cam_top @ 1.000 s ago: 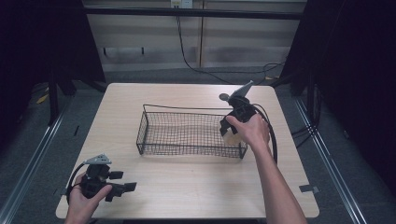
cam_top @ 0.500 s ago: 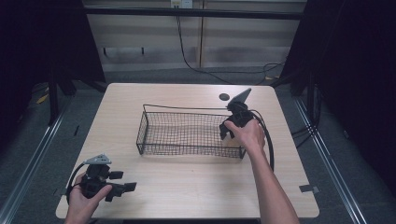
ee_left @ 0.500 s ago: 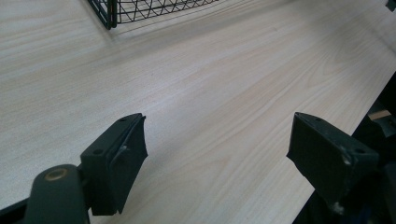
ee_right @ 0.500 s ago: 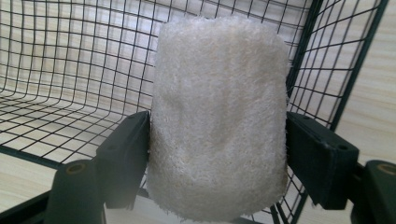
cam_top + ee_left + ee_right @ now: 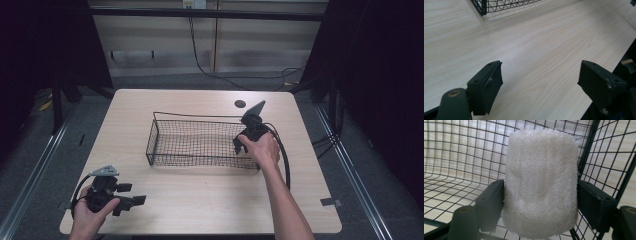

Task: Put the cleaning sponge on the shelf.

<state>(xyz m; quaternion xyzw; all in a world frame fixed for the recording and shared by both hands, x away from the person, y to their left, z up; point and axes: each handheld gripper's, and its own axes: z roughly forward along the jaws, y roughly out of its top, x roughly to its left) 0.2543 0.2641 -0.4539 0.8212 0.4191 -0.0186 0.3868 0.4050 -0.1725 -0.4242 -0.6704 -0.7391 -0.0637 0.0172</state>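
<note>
Fibre of the held thing: white, coarse and fuzzy; the loofah pad point(image 5: 541, 185) reads as a dried plant-fibre scrubber, rolled or block-shaped
Handling, judged: very light, springy rather than stiff, rough enough not to slip, unlikely to break; it should give a little under a squeeze and recover
Where to hold: across the middle of its flanks, as the right gripper point(image 5: 541, 207) does now, one black jaw pressed to each side, top and bottom of the pad standing free
Right gripper jaws: clenched on the loofah pad, both pads in contact with the fibre
Where the pad is: inside the wire basket point(image 5: 454, 170), at an end corner, mesh walls behind and to one side of it; whether it touches the basket floor I cannot tell
Left gripper point(image 5: 539, 82): jaws spread wide, nothing between them, hovering just over bare wood
Left gripper place: near front left corner of the table point(image 5: 200, 200), well apart from the basket point(image 5: 165, 150)
Right hand point(image 5: 260, 148): at the basket's right end, gripper point(image 5: 243, 139) pointing down into it
Basket build: thin black wire, open mesh, light-looking; a push from the gripper could slide it, I judge
Farther off: small dark round spot point(image 5: 240, 104) on the tabletop beyond the basket
Writing, brands, labels: none readable on pad, basket or grippers
</note>
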